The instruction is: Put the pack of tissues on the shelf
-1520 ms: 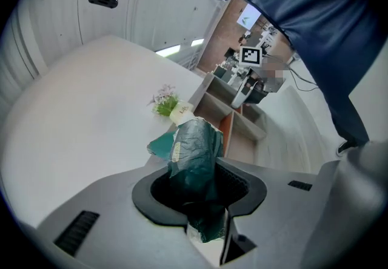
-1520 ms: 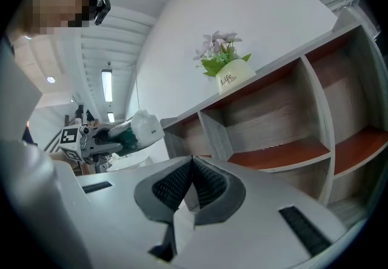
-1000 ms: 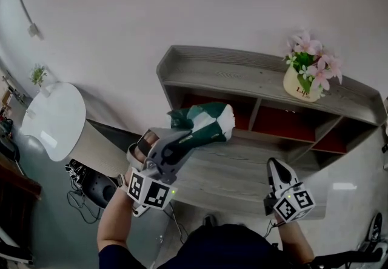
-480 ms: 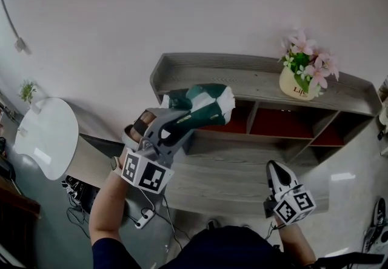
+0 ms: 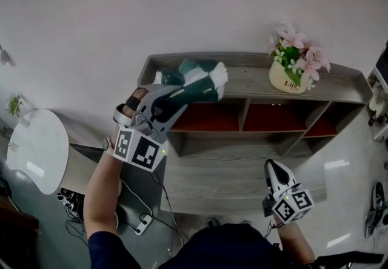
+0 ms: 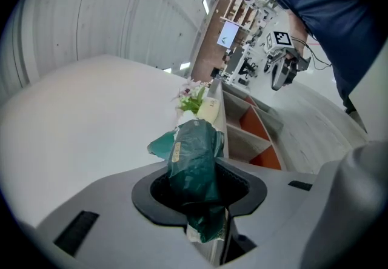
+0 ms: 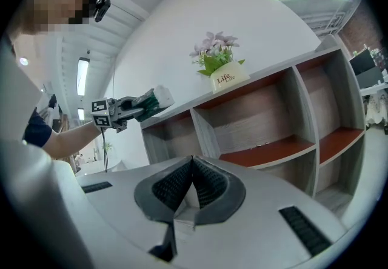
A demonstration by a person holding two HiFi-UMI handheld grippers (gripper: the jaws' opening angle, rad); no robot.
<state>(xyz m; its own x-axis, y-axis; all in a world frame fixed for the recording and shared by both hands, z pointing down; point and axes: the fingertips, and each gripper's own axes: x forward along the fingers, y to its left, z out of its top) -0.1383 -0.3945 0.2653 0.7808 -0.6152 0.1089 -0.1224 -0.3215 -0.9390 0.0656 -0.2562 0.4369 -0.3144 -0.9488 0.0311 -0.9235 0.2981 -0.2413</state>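
The pack of tissues (image 5: pixel 200 76) is dark green plastic with white ends. My left gripper (image 5: pixel 182 93) is shut on it and holds it at the left end of the grey wooden shelf's top board (image 5: pixel 248 82); I cannot tell whether it touches the board. In the left gripper view the pack (image 6: pixel 193 159) is pinched between the jaws. My right gripper (image 5: pixel 274 169) hangs low in front of the shelf, shut and empty, its jaws (image 7: pixel 191 171) meeting. From there I see the pack (image 7: pixel 159 98) over the shelf's left end.
A cream pot of pink flowers (image 5: pixel 290 77) stands on the right of the top board. Below are red-floored compartments (image 5: pixel 267 117). A white round table (image 5: pixel 33 149) stands at the left, with cables and a power strip (image 5: pixel 142 222) on the floor.
My left gripper has lifted the pack up and away, from in front of the compartments to the level of the top board. The right gripper has stayed where it was.
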